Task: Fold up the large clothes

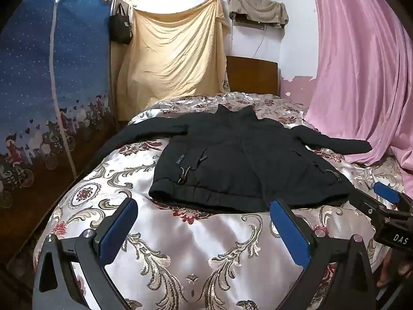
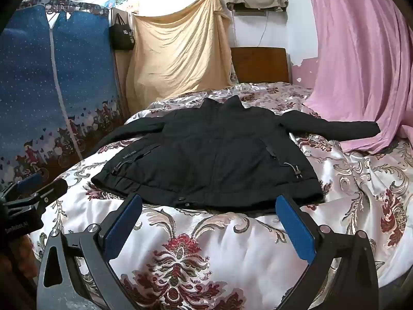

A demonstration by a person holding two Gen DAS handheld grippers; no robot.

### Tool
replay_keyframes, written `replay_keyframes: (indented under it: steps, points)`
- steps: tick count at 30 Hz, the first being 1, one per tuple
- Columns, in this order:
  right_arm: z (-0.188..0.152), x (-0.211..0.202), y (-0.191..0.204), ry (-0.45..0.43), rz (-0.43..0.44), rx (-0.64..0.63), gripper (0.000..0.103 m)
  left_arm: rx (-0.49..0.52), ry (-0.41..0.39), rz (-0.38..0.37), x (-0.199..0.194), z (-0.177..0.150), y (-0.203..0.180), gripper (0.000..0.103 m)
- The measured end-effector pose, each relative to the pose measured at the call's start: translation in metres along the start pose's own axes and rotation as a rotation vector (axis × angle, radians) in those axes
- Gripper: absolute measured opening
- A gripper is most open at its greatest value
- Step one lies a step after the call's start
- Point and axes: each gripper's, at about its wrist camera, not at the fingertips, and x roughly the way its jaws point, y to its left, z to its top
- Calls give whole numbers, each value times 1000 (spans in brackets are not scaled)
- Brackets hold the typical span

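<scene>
A black jacket lies flat, front up, on the floral satin bedspread, collar towards the headboard and both sleeves spread out sideways. My left gripper hovers open just short of the jacket's hem, blue pads wide apart and nothing between them. My right gripper is open too, close to the hem's middle, also holding nothing. The right gripper shows at the right edge of the left wrist view; the left gripper shows at the left edge of the right wrist view.
A blue fabric wardrobe stands along the bed's left side. A pink curtain hangs on the right and drapes onto the bed near the jacket's sleeve. A yellow sheet and a wooden headboard are at the far end.
</scene>
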Motion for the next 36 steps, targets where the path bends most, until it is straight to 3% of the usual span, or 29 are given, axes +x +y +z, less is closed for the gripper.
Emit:
replay_keyframes:
  steps: [36]
  points:
    - [-1,-1,-2,7,3,6,102,11,13,9,3,2,1,103]
